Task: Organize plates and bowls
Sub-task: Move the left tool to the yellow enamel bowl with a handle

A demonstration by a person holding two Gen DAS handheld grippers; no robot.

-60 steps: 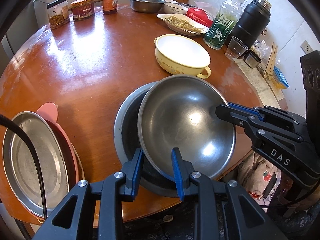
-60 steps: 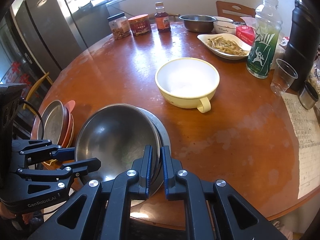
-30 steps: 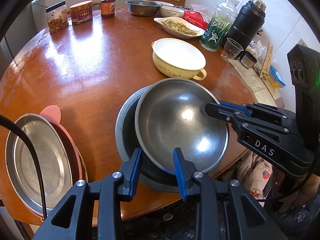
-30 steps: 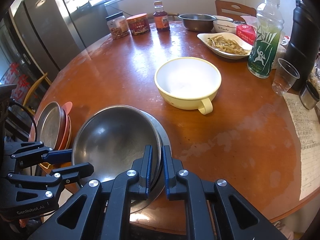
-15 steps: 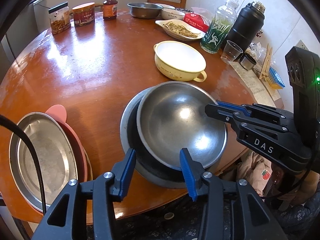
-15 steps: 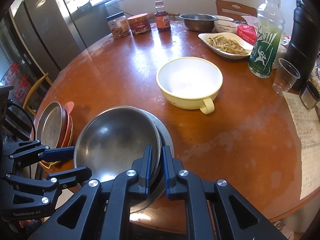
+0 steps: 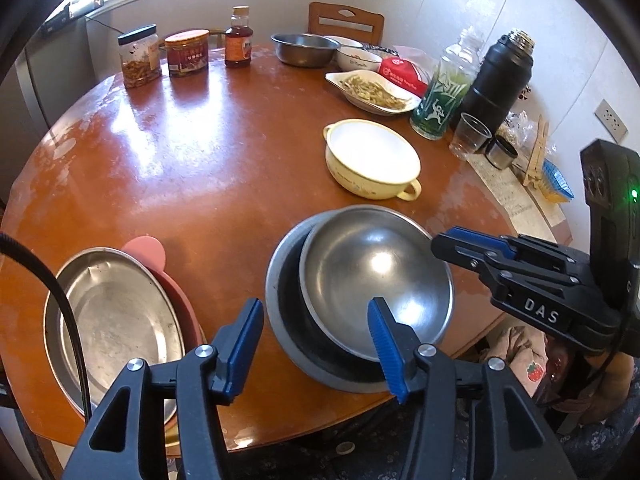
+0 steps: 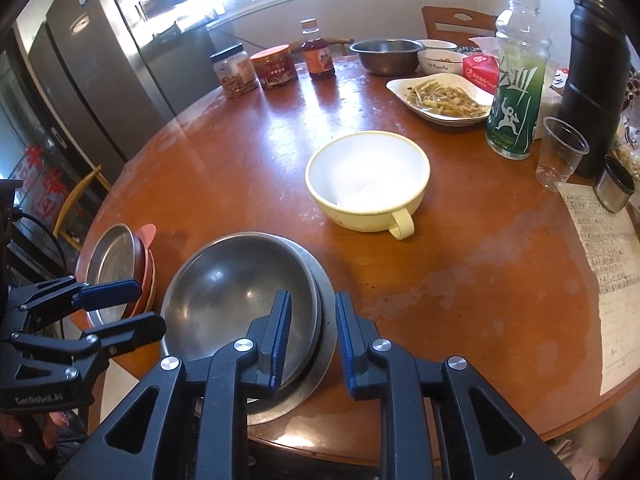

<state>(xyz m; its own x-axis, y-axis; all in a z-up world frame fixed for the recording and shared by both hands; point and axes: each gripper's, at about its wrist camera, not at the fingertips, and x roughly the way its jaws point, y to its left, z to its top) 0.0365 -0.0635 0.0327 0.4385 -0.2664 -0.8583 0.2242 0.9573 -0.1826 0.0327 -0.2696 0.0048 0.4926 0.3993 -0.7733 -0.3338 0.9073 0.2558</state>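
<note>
A steel bowl (image 7: 372, 276) (image 8: 236, 292) sits nested in a wider steel basin (image 7: 282, 280) (image 8: 324, 284) at the table's near edge. My left gripper (image 7: 316, 332) is open, its jaws wide apart and drawn back from the bowl's rim. My right gripper (image 8: 312, 332) is open, its jaws straddling the rims of the bowl and basin. A steel plate (image 7: 112, 316) (image 8: 108, 260) lies on stacked pink plates (image 7: 146, 250) (image 8: 146, 236) at the left. A yellow enamel bowl with a handle (image 7: 370, 160) (image 8: 368, 178) stands beyond.
At the back of the round wooden table (image 7: 200, 152) stand jars (image 7: 138, 58), a sauce bottle (image 7: 239, 40), a steel bowl (image 7: 304, 49), a dish of food (image 7: 372, 92), a green bottle (image 7: 444, 96), a black flask (image 7: 500, 80), a plastic cup (image 7: 470, 140). A fridge (image 8: 100, 68) stands at the left.
Both grippers let go of the steel bowl: the left opened wide and pulled back, then the right opened. The bowl settled into the basin.
</note>
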